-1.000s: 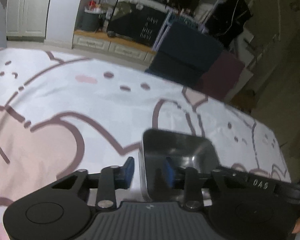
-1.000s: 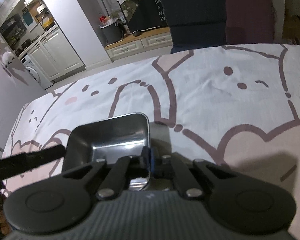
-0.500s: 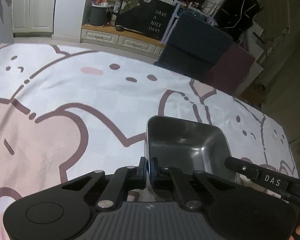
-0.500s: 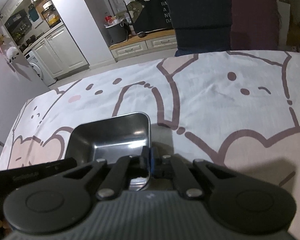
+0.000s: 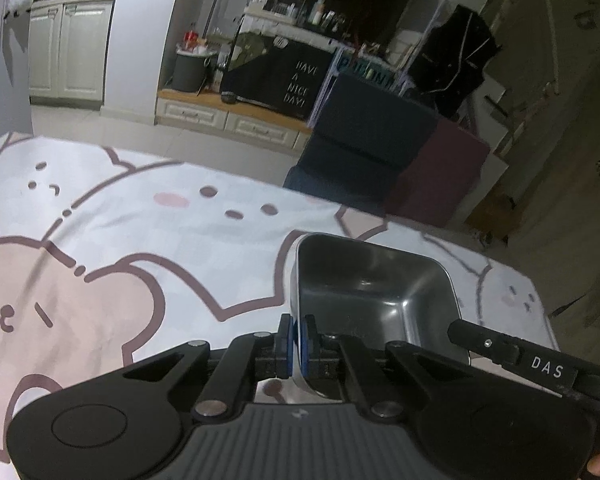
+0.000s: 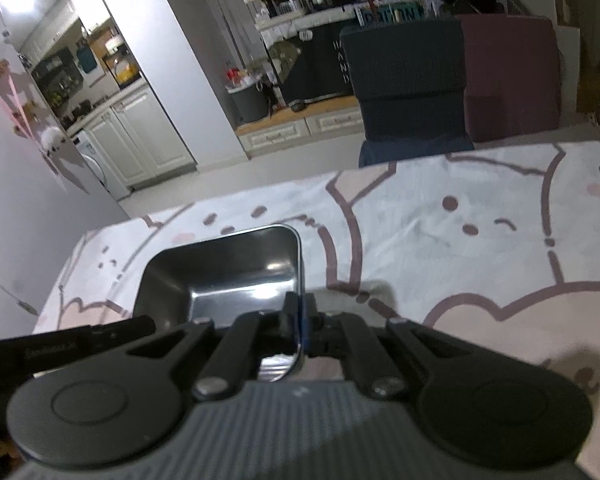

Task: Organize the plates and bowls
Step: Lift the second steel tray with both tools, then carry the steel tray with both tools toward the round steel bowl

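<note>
A square steel bowl (image 5: 374,288) hangs over the desk (image 5: 148,240), which is covered in a white cloth with pink cartoon bears outlined in brown. The cloth around the bowl is bare on every side. In the left wrist view the desk's far edge runs just behind the bowl, and its right corner falls away close to the bowl's right wall. Beyond that edge stand 2 chair backs, 1 dark blue (image 5: 364,148) and 1 maroon (image 5: 440,176), close against the desk. Past them lies open tiled floor up to low white drawers.

A black cloth (image 5: 296,80) behind the chairs reads "HAVE A NICE DAY!" in pale letters. The right gripper's arm, seen from the left wrist view, carries a small label "DAS" (image 5: 547,367).

The left gripper (image 5: 299,338) has its blue-padded fingers (image 5: 286,340) pinched tight on the bowl's left wall, 1 pad inside and 1 outside. The right gripper (image 6: 300,320) clamps the bowl's right wall (image 6: 298,276) the same way, its fingers closed onto the thin rim. The bowl sits level between both grips, open side up, and it holds only reflections.
</note>
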### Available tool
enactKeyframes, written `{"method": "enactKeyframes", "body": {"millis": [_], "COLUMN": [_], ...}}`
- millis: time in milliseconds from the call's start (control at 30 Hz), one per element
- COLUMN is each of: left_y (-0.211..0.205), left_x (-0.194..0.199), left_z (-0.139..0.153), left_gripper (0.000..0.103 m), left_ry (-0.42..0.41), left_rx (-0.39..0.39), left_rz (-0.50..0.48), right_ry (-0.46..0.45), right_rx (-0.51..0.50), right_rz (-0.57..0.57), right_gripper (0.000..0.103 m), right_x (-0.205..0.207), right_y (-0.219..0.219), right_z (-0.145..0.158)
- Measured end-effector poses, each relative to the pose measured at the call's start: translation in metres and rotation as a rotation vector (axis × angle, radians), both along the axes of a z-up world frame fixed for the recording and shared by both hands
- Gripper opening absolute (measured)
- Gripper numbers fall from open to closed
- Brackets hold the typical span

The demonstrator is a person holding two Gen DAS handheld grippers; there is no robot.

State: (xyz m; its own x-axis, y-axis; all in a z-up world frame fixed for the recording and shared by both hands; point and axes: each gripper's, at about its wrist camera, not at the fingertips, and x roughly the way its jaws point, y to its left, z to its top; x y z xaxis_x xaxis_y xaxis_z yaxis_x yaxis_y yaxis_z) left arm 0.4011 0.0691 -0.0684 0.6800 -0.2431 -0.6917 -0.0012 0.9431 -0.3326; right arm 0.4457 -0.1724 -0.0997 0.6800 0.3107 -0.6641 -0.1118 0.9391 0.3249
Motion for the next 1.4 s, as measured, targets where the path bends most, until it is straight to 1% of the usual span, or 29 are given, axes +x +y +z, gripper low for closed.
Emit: {"method": "enactKeyframes", "body": {"millis": [333, 533, 633, 833, 1067, 1233, 1400], "left_y": [-0.023, -0.04, -0.049, -0.073, -0.107, -0.137, -0.168], "left_x": [-0.044, -0.062, -0.068, -0.077, -0.081, -0.081, -0.088], "left_z": [0.047, 0.062, 0.066, 0.067, 0.062, 0.052, 0.039], "left_gripper": [0.004, 0.004, 0.004, 0.003, 0.003, 0.003, 0.003], "left_ry": [-0.087, -0.115, -0.124, -0.129, -0.113, -0.081, -0.05], "left_rx": [-0.006, -0.016, -0.023, -0.033, -0.049, -0.071, -0.066], "left_rz": [-0.021, -0.049, -0.068, -0.117, -0.173, -0.222, -0.273], "right_ry": [-0.087, -0.117, -0.13, -0.146, -0.153, -0.144, -0.124], "right_rx": [0.037, 0.051, 0.051, 0.055, 0.025, 0.002, -0.011], "right_rz": [-0.009, -0.024, -0.032, -0.057, -0.1, -0.138, -0.177], "right_gripper": [0.002, 0.002, 0.002, 0.003, 0.003, 0.003, 0.003], "right_x": [-0.046, -0.072, -0.079, -0.1, -0.115, -0.13, -0.149], "right_y": [-0.027, -0.047, -0.057, -0.081, -0.106, -0.132, -0.156], "right_z": [0.038, 0.053, 0.055, 0.059, 0.059, 0.055, 0.05]}}
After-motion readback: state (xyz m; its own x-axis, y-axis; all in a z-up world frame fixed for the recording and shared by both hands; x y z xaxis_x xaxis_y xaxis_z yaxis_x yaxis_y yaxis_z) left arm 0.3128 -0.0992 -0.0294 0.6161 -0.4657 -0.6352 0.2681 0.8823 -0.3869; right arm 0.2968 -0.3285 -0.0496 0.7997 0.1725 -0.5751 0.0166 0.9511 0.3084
